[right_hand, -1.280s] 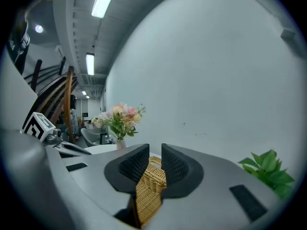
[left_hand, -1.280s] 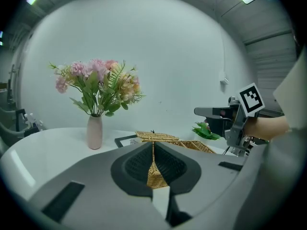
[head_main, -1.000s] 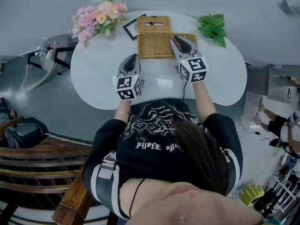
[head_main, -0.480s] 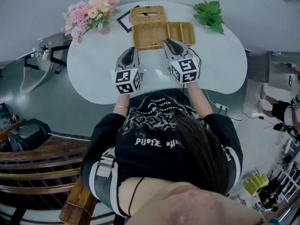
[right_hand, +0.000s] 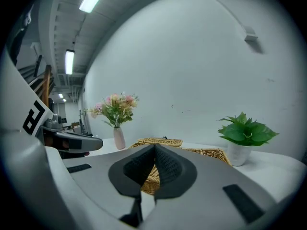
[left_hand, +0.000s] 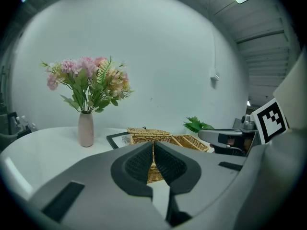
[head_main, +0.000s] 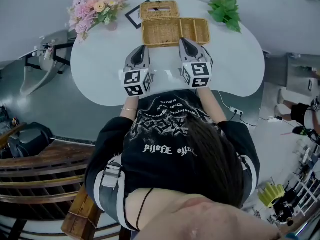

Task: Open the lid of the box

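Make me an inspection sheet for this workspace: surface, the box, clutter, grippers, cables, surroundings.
Surface: white rounded table.
Job's things: wicker box at the far edge; its lid appears folded back behind it.
Clutter: vase of flowers, picture frame, potted plant, all near the box.
Grippers: left gripper and right gripper at the box's near side, fingers together, holding nothing.
Cables: one cable on the floor right of the table.
Surroundings: wooden furniture lower left.

Tan woven box; pink flowers; white table.
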A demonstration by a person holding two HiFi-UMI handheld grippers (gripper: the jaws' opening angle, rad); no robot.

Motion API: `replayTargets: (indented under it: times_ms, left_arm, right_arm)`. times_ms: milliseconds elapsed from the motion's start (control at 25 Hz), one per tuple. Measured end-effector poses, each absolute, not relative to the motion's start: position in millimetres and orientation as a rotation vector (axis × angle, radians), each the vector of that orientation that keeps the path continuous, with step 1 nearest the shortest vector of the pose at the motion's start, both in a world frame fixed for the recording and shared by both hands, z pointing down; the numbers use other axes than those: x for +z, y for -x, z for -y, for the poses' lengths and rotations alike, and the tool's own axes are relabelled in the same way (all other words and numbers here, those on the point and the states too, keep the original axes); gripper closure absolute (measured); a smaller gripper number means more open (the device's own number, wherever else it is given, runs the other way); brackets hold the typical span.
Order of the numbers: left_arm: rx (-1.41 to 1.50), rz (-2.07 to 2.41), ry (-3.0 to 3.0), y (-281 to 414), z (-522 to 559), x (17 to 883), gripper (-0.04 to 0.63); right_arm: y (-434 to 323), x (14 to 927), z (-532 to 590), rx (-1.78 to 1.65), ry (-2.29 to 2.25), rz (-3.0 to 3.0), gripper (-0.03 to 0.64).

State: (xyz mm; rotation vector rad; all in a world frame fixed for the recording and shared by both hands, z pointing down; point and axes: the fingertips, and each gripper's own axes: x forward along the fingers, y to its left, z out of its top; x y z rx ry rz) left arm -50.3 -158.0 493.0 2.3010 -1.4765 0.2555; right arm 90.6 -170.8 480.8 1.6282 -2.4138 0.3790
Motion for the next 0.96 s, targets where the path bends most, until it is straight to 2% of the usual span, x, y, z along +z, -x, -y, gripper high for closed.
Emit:
replayTargets:
  times_ms: [960]
  left_arm:
    - [0.247,1.504,-2.298,47.2,155.9,493.3,0.568]
  right_arm:
    - [-82.7,488.0,165.4,0.354,-1.519,2.44,0.592]
